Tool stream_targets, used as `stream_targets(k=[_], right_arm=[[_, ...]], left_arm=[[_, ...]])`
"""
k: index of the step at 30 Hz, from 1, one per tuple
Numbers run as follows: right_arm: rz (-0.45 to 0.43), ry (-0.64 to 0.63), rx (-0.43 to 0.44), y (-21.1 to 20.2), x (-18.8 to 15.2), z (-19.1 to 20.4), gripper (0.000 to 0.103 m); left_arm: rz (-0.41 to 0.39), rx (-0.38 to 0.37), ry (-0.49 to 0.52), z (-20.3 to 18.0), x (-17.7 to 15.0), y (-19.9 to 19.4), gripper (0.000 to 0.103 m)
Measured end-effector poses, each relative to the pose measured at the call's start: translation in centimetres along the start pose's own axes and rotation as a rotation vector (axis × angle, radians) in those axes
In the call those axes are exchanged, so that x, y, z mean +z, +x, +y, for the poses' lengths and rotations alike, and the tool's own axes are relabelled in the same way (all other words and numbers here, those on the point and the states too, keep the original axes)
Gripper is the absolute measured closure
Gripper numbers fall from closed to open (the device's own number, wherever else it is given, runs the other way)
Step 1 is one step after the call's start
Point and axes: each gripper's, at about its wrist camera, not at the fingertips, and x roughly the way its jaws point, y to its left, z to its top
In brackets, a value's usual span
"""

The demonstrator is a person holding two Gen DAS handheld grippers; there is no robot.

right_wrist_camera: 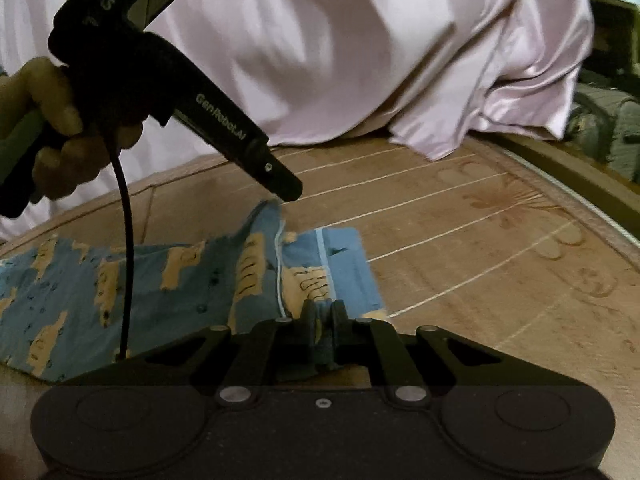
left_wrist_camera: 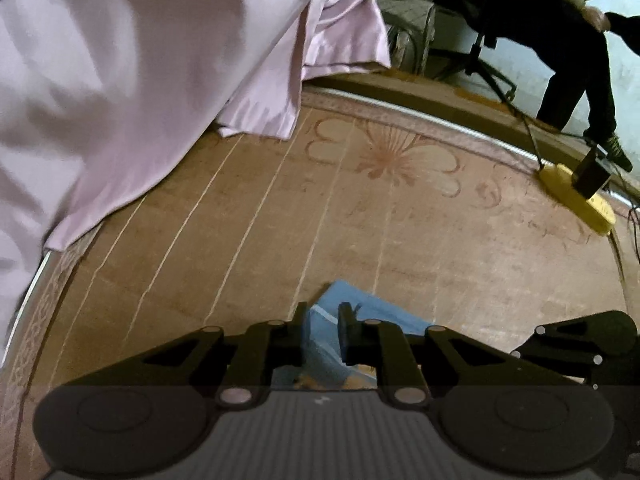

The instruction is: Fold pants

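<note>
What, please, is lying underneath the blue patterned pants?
The pants lie on a brown mat with pale stripes, visible all around them. Both tongs, left and right, pinch an edge. Whatever lies beneath the fabric itself is covered.

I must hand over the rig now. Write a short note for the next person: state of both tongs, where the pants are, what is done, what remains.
Left tongs: shut on a corner of the blue patterned pants, lifted a little off the mat.
Right tongs: shut on the pants at the near edge, beside the light stripe.
Pants: mostly flat on the brown mat, stretching to the left in the right wrist view; the pink satin sheet lies behind, apart from them.
Done: both edges gripped; one end already seems turned over.
Left: probably carry both grips across to finish the fold, lay flat, release.
</note>
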Motion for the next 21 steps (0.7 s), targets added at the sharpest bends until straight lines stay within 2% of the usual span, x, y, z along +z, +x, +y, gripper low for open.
stream_targets(k=[3,6,9,11,13,16,21], right_arm=[[-0.005,0.002,-0.021,-0.2,0.0,-0.3,0.096],[0.013,0.004,-0.021,-0.1,-0.2,-0.5,0.096],[0.020,-0.003,-0.017,-0.1,-0.2,-0.4,0.096],[0.024,-0.007,-0.015,-0.1,-0.3,-0.3,0.096],[0.032,-0.006,-0.014,0.0,-0.3,-0.3,0.096],[0.040,-0.006,-0.014,0.2,-0.4,-0.3,0.096],[0.047,-0.003,-0.015,0.4,-0.4,-0.4,0.096]], left_arm=[[-0.010,-0.009,0.006,-0.8,0.3,0.7,0.092],[0.015,-0.034,0.017,-1.4,0.5,1.5,0.092],[0.039,-0.026,0.023,-1.3,0.7,1.9,0.090],[0.048,-0.005,0.002,-0.8,0.6,2.1,0.085],[0.057,0.006,-0.012,-0.2,0.4,2.3,0.068],[0.066,0.028,-0.018,0.4,0.2,2.4,0.051],[0.100,0.019,-0.043,1.3,-0.1,3.0,0.050]])
